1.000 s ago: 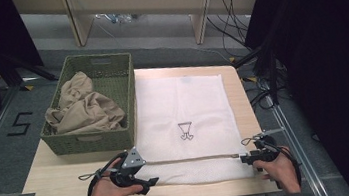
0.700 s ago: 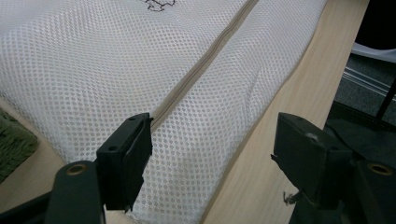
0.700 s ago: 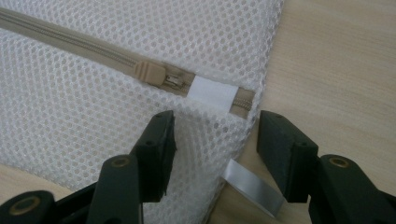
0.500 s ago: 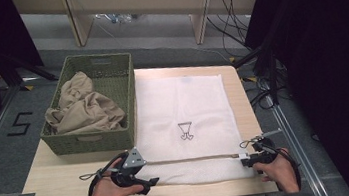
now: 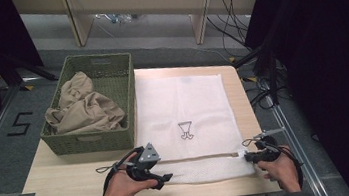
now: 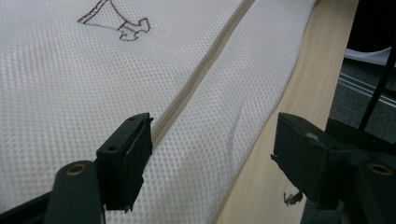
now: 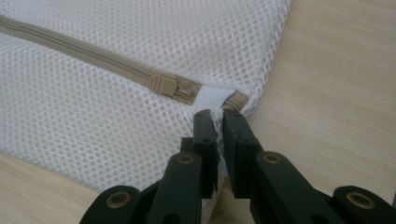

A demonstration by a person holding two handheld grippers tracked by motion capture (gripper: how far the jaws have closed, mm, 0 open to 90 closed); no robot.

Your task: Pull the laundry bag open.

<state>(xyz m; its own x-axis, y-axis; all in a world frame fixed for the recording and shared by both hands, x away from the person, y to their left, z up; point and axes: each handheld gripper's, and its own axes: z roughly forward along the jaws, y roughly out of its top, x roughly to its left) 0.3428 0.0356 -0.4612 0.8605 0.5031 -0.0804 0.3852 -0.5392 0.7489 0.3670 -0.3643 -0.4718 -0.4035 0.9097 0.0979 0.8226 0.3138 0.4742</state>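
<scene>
Looks like unzipping prep: right gripper [image 7: 218, 122] is pinching the mesh bag [image 5: 184, 112] corner by the zipper [image 7: 161, 85], bag lying flat on the counter [image 5: 67, 184]. Left gripper [image 6: 212, 154] jaws are hanging apart over the zipper line; next it'll need to catch the pull.

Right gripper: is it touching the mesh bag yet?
Touching. The right gripper view shows the right gripper with its jaws nearly closed, pinching the edge of the white mesh bag just below the zipper end.

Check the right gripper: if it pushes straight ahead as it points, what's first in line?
Likely the white tab at the zipper end of the mesh bag; the right gripper is nearly closed just before it, though contact is unclear.
</scene>
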